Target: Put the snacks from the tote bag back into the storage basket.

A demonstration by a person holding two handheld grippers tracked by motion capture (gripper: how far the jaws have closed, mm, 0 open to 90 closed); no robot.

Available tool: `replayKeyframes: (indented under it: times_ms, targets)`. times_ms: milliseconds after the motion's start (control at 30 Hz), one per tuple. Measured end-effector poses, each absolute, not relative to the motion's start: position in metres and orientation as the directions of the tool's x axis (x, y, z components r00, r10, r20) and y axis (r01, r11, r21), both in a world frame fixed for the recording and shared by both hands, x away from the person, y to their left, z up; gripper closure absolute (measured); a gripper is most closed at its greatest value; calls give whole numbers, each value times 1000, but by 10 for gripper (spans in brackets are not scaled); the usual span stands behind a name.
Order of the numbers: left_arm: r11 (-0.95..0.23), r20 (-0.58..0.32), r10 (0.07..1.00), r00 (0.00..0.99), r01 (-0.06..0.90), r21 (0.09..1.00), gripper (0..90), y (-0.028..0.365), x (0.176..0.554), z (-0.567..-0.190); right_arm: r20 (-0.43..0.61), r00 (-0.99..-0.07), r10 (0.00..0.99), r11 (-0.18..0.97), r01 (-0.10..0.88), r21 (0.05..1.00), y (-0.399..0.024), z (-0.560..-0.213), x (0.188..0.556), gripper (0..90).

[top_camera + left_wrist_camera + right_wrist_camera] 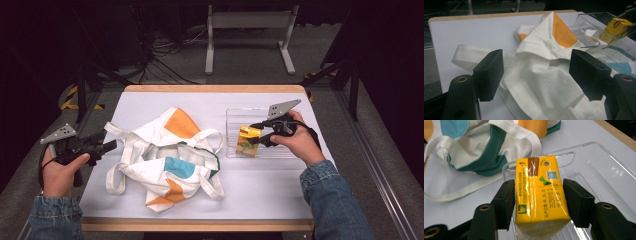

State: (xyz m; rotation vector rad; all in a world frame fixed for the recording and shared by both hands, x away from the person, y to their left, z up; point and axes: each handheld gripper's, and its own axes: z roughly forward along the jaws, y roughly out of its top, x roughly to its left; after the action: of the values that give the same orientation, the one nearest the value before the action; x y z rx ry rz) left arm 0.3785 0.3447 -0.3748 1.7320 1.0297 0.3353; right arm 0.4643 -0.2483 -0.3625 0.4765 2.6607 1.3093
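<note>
The bag [167, 157] is soft woven cloth, matt and creased. The tray [599, 170] is clear, glossy plastic. The yellow carton [540, 192] looks like smooth, shiny coated paper. The bench [270, 190] has a matt white top with a wood edge.

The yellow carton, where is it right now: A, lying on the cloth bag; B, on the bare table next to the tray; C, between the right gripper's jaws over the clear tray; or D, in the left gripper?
C: the right gripper has a jaw on each side of the yellow carton over the clear tray, while the left gripper is open, facing the cloth bag.
</note>
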Motion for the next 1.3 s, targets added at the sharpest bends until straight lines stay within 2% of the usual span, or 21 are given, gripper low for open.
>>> replayKeyframes:
  times_ms: [133,367,733,867,1000,1133,1300]
  targets:
    - [-89,-244,768,592,476,875,289,345,378,-375,9,-929,370,537,221,814,-249,-356,460,369]
    - [-93,-242,768,594,477,874,289,344,378,-375,-15,-912,410,500,211,840,-255,-335,446,310]
    - [-107,-230,772,593,478,872,276,350,372,-376,-23,-811,585,398,262,879,-285,-304,417,253]
    - [-116,-223,766,603,472,874,250,354,368,-377,-32,-788,615,376,257,890,-304,-296,402,239]
    - [-119,-213,765,607,458,881,241,357,365,-376,-40,-766,641,362,256,897,-318,-294,393,232]
    - [-147,-187,748,637,433,889,196,360,355,-377,-43,-699,714,333,284,899,-341,-295,376,222]
    - [-171,-158,739,655,410,896,176,362,344,-378,-21,-681,732,308,304,901,-359,-303,361,213]
